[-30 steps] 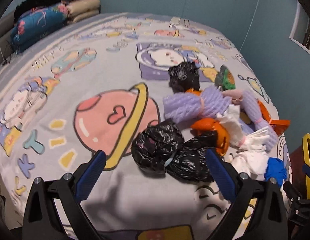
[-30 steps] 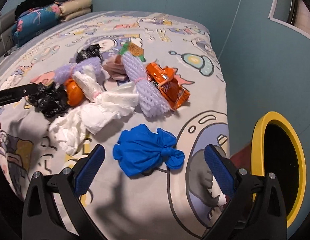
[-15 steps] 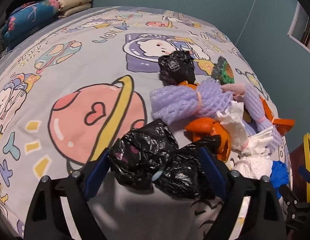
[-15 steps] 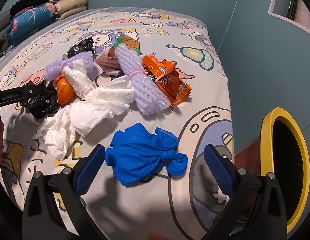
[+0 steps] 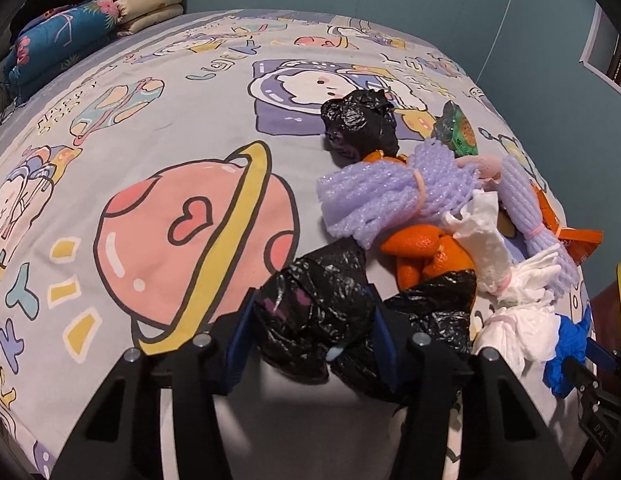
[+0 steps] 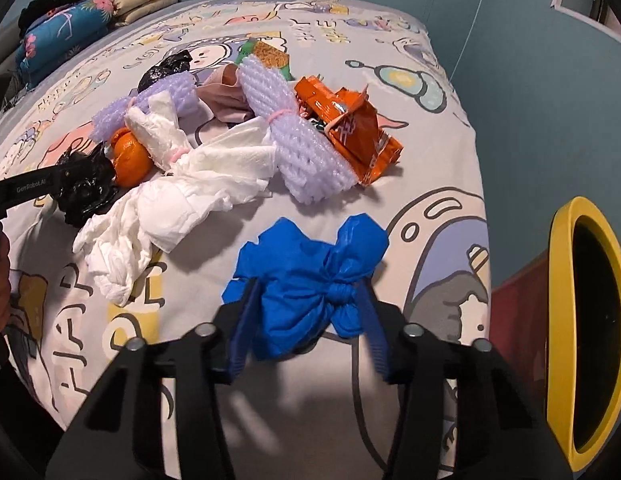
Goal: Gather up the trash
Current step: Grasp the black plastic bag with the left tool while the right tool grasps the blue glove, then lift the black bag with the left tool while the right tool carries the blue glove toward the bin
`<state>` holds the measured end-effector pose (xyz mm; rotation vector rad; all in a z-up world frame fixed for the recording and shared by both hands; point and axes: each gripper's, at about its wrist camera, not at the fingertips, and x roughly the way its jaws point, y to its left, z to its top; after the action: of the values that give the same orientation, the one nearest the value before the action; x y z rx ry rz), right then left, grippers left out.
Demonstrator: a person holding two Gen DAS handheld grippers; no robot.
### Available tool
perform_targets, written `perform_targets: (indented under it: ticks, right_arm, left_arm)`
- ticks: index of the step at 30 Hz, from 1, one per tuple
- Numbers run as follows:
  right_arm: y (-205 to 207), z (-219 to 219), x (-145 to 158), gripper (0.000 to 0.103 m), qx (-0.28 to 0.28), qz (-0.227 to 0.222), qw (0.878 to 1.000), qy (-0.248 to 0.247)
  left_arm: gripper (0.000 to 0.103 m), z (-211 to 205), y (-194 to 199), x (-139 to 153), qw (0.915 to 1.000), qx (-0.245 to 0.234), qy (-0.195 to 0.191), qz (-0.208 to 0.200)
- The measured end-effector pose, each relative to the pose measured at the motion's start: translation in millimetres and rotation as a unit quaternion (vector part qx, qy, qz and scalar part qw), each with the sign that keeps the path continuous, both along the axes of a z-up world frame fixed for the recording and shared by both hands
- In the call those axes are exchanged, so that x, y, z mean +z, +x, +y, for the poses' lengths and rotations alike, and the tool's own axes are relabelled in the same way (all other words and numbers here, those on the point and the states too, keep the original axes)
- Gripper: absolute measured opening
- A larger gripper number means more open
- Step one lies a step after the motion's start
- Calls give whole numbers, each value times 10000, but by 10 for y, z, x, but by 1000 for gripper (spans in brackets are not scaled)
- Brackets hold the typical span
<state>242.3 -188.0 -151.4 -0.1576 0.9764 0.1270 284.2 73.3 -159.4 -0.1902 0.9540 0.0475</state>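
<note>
Trash lies in a heap on a cartoon-print bedsheet (image 5: 150, 128). In the left wrist view my left gripper (image 5: 310, 300) has its jaws closing, and both blue pads press a crumpled black plastic bag (image 5: 314, 320) that bulges between them. A second black bag lump (image 5: 434, 308) lies against it on the right. In the right wrist view my right gripper (image 6: 306, 292) has its jaws closing too, with a knotted blue plastic bag (image 6: 306, 272) squeezed between the pads near the bed's front edge.
Purple foam nets (image 6: 302, 152), white tissues (image 6: 170, 208), orange peel (image 6: 130, 156), an orange wrapper (image 6: 350, 128) and another black bag (image 5: 358, 124) lie on the bed. A yellow-rimmed bin (image 6: 558, 280) stands off the bed's right edge. Pillows (image 5: 62, 40) sit far left.
Both grippers have narrowed from wide open onto their bags. The left one sank forward around the black bag, and the blue bag has bunched up between the right pads.
</note>
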Motion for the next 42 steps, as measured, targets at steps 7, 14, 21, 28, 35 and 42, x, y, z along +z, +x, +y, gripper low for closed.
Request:
perform_targets:
  ticks: [7, 14, 21, 28, 35, 42]
  right_arm:
    - [-60, -118, 162, 17, -124, -309, 9989, 342]
    - [-64, -222, 247, 11, -267, -383, 9972, 576]
    - [-90, -395, 373, 11, -400, -529, 9927, 1003]
    - [-172, -613, 501, 11, -657, -775, 9858, 1340]
    - [-163, -342, 370, 22, -143, -427, 9933, 1065]
    - [-116, -83, 181, 58, 56, -185, 9979, 618]
  left_arm:
    - [44, 69, -97, 95, 9996, 183, -189, -99]
    - [43, 134, -179, 252, 9986, 343, -180, -361]
    - [42, 145, -212, 349, 9978, 338, -168, -536]
    - [42, 116, -237, 423, 9973, 232, -247, -659]
    - [42, 119, -249, 444, 9971, 154, -320, -669]
    - [42, 120, -267, 487, 9966, 115, -339, -743]
